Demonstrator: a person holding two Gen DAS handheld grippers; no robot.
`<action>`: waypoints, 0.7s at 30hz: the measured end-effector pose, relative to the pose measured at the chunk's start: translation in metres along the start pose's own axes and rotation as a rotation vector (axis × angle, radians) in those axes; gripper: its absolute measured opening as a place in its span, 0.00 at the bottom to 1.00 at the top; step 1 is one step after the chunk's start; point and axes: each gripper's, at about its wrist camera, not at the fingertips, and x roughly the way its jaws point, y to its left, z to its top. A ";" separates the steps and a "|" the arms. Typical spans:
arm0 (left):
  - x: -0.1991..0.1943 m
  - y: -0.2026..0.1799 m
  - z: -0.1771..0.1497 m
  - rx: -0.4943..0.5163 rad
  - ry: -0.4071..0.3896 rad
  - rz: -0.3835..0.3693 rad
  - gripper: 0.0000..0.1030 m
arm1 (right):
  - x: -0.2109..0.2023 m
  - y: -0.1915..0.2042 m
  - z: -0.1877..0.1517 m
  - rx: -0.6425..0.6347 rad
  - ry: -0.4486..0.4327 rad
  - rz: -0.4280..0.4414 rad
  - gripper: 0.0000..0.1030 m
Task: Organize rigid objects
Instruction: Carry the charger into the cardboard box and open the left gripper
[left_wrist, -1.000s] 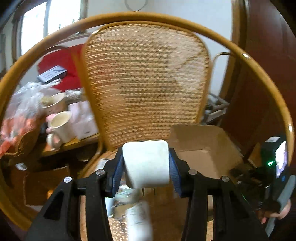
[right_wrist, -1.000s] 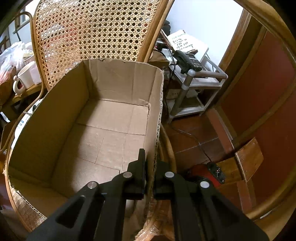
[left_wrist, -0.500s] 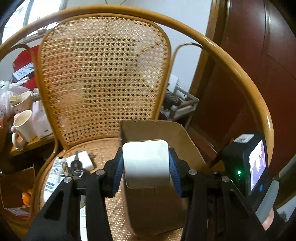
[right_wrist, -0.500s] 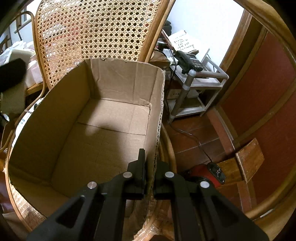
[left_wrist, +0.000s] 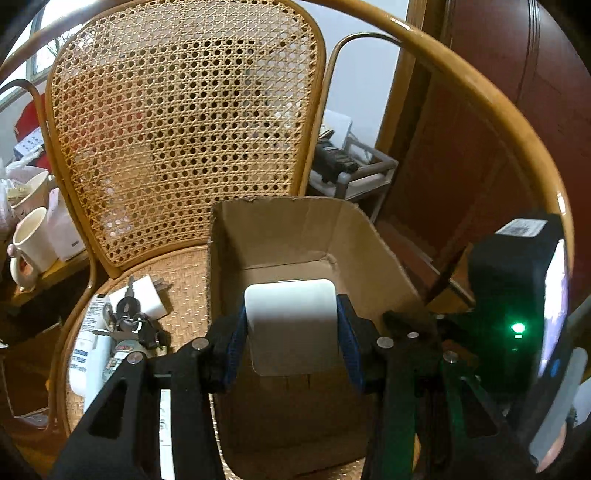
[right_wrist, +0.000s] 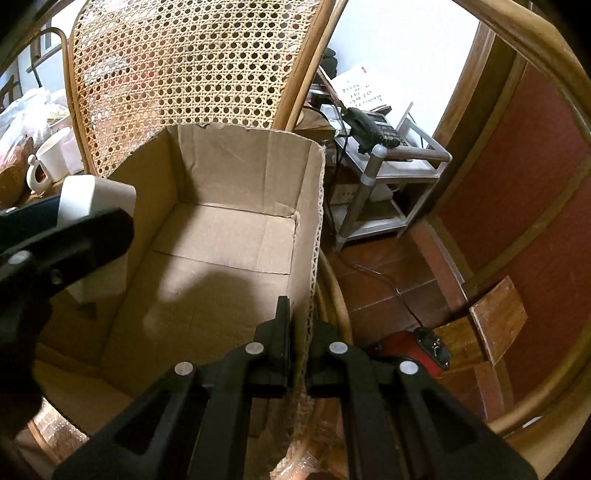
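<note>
My left gripper is shut on a white rounded block, held over the open cardboard box that stands on the rattan chair seat. From the right wrist view the same white block and left gripper hang over the box's left wall. My right gripper is shut on the right wall of the cardboard box, one finger inside and one outside. The box is empty inside.
On the seat left of the box lie a white charger, a bunch of keys and a white bottle. Mugs stand on a side table at left. A metal rack with a telephone stands right of the chair.
The left gripper has swung right and down with the white block, from in front of the chair back to over the box. The right gripper has kept still on the box wall.
</note>
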 end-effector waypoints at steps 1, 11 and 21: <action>0.001 0.001 0.000 -0.001 0.005 0.010 0.43 | 0.000 0.000 0.000 -0.002 -0.001 -0.001 0.07; -0.013 0.024 0.002 -0.067 -0.043 0.073 0.73 | 0.002 0.000 -0.001 -0.013 0.003 0.000 0.07; -0.025 0.062 0.006 -0.071 -0.030 0.201 0.96 | 0.002 -0.001 -0.001 -0.008 0.003 0.005 0.07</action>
